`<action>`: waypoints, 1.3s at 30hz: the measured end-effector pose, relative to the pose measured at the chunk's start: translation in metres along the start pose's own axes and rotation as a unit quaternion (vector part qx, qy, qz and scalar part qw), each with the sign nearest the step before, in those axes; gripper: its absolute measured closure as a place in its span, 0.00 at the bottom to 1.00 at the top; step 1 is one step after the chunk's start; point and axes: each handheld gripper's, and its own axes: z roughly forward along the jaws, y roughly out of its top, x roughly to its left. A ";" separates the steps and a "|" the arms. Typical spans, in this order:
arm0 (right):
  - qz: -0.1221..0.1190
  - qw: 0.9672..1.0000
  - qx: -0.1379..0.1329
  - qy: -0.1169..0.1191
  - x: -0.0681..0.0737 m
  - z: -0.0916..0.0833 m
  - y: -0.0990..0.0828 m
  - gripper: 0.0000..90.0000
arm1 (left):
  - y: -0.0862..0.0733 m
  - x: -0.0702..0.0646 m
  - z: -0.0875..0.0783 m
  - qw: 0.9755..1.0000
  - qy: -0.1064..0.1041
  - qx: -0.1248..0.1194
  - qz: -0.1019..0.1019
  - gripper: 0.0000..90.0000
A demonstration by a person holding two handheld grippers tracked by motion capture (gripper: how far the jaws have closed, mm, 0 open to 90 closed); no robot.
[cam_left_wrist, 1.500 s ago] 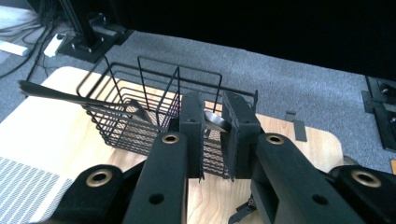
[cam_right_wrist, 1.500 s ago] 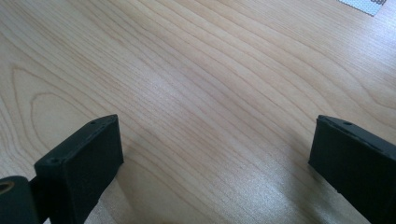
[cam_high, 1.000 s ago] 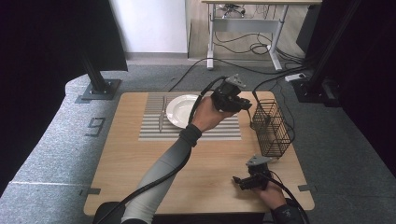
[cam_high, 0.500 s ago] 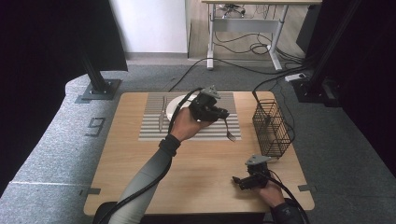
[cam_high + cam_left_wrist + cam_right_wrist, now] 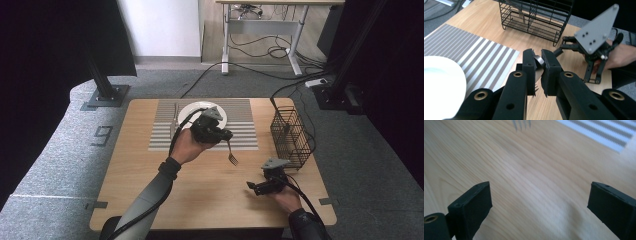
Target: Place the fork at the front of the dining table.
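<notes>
My left gripper [image 5: 222, 135] is shut on the handle of a metal fork [image 5: 231, 152], whose tines hang down over the wood just in front of the striped placemat [image 5: 242, 125]. In the left gripper view the fork's handle [image 5: 539, 60] is pinched between the black jaws of the left gripper [image 5: 537, 53]. A white plate [image 5: 192, 111] lies on the mat behind that hand. My right gripper [image 5: 252, 186] rests low at the table's front right, jaws wide open on bare wood [image 5: 539, 195]. The fork's tines [image 5: 522, 123] show ahead of it.
A black wire basket [image 5: 292, 136] stands at the right edge, with cutlery [image 5: 520, 11] inside. Another fork [image 5: 174, 120] lies on the mat left of the plate. Black posts flank the table, and cables run across the floor behind.
My left gripper has carried the fork away from the basket, leftward and nearer the person, to the mat's front right part. The right gripper has stayed put.
</notes>
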 end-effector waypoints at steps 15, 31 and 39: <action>-0.009 0.995 -0.066 0.069 0.026 0.025 0.079 0.39 | -0.021 -0.002 0.013 1.000 -0.007 0.011 -0.013 0.96; -0.040 0.997 -0.058 0.027 0.042 0.032 0.092 0.89 | -0.018 -0.005 0.009 1.000 -0.003 0.000 -0.017 0.96; -0.074 0.994 -0.075 0.000 0.047 0.025 0.092 0.94 | -0.019 -0.002 0.005 0.999 -0.005 -0.029 -0.022 0.92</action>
